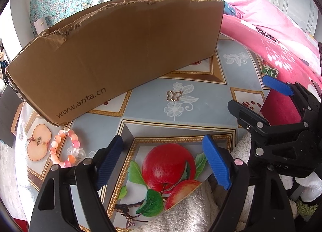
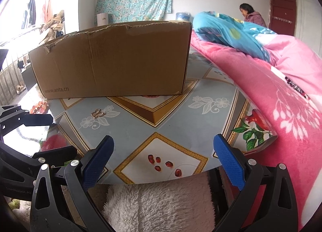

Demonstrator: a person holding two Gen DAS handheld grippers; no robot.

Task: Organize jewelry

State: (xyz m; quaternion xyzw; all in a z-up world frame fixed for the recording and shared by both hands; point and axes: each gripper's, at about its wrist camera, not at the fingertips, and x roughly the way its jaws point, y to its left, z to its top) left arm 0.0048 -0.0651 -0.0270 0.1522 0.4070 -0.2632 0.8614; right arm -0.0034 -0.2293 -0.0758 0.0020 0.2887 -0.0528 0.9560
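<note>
A gold butterfly ornament (image 1: 174,95) (image 2: 98,112) lies on the patterned tablecloth (image 1: 201,111), a little in front of the brown cardboard box (image 1: 120,50) (image 2: 112,58). A pink bead bracelet (image 1: 64,147) (image 2: 39,107) rests near the box's left corner. My left gripper (image 1: 163,161) hovers open over a printed apple, nothing between its blue pads; the bracelet is just left of it. My right gripper (image 2: 164,164) is open too, over the table's near edge, holding nothing. In the left wrist view the right gripper (image 1: 259,97) shows at the right; in the right wrist view the left gripper (image 2: 48,136) shows at the left.
A pink blanket (image 2: 281,91) and a blue quilt (image 2: 231,32) pile up along the table's right side. White fleece (image 2: 157,207) lies below the near edge. A person (image 2: 251,15) sits far behind. The box's top edge is torn and open.
</note>
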